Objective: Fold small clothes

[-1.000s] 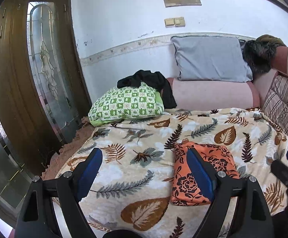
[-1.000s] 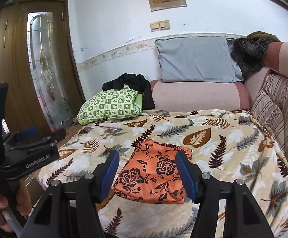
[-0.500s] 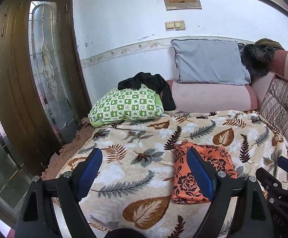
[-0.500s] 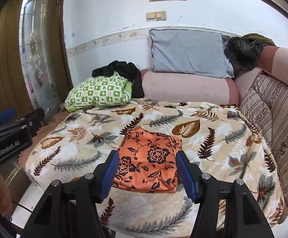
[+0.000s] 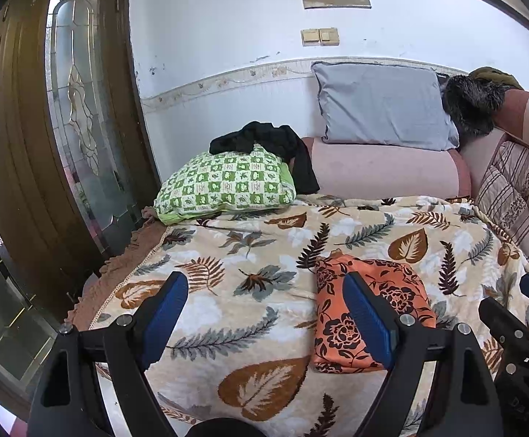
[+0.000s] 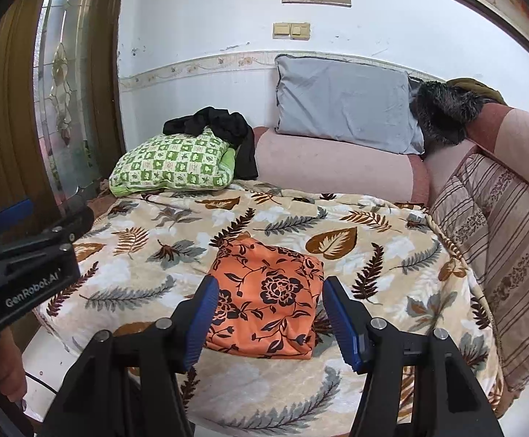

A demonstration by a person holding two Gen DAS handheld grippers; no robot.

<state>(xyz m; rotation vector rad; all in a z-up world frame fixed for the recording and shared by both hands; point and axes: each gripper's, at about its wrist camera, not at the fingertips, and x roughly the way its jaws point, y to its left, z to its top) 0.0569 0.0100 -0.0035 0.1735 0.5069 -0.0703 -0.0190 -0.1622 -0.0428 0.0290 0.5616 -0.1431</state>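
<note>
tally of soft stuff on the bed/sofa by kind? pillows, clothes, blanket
Pillows: 2 (green checked pillow, grey pillow)
Clothes: 2 (folded orange floral cloth, black garment)
Blanket: 1 (leaf-print blanket)
Total: 5
The dark furry item by the sofa arm is left out; its kind is unclear.

The folded cloth (image 6: 268,298) lay on the blanket (image 6: 148,255) near its front edge, roughly mid-width. The blanket covered a sofa seat. Behind it, at the back left corner, a patterned pillow (image 6: 171,165) rested on the blanket, with a dark garment (image 6: 228,127) draped over its rear and right side. To the right of those, a bolster (image 6: 333,167) ran along the wall, and a plain cushion (image 6: 344,103) leaned upright on it. A furry item (image 6: 443,113) sat on the sofa arm at the far right. A door (image 6: 64,83) stood left of the sofa.
</note>
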